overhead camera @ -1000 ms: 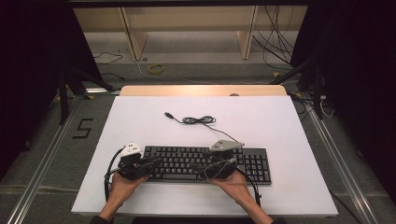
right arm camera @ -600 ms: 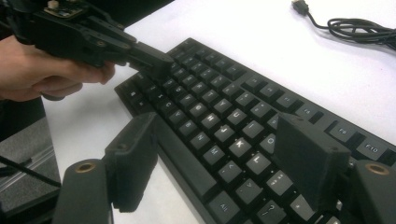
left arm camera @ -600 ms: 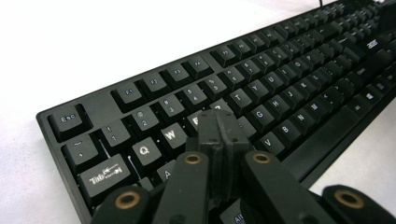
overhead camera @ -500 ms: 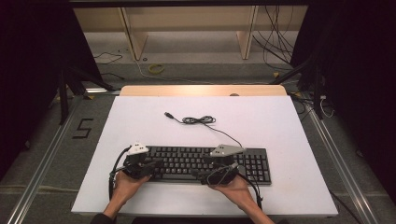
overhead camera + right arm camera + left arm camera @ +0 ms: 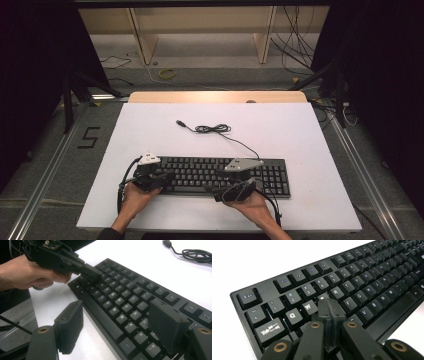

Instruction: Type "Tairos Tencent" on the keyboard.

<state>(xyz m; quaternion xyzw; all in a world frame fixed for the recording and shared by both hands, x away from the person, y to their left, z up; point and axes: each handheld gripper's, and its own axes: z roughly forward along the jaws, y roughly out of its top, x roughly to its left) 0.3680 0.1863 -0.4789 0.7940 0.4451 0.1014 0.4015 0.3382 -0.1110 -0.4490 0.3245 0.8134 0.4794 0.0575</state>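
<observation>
A black keyboard (image 5: 225,172) lies along the near part of the white table (image 5: 280,125). Its cable (image 5: 215,129) is coiled behind it and ends in a loose USB plug (image 5: 179,122). My left gripper (image 5: 171,176) is shut with nothing between its jaws. Its tip (image 5: 328,307) sits over the keys just below E on the keyboard (image 5: 367,285); whether it touches them I cannot tell. My right gripper (image 5: 214,189) is open and points left along the keyboard's (image 5: 130,297) front edge (image 5: 117,323). One jaw is over the table, the other over the keys. The left gripper (image 5: 91,271) also appears ahead of it.
The tabletop stretches bare behind and to both sides of the keyboard. A wooden strip (image 5: 217,96) borders the far edge. Beyond it are shelf legs and loose cables on the floor (image 5: 170,72). Dark stands flank the table.
The left gripper has shifted a little to the right, onto the keyboard's left end. The right gripper has drawn back slightly toward the near edge. The keyboard has stayed put.
</observation>
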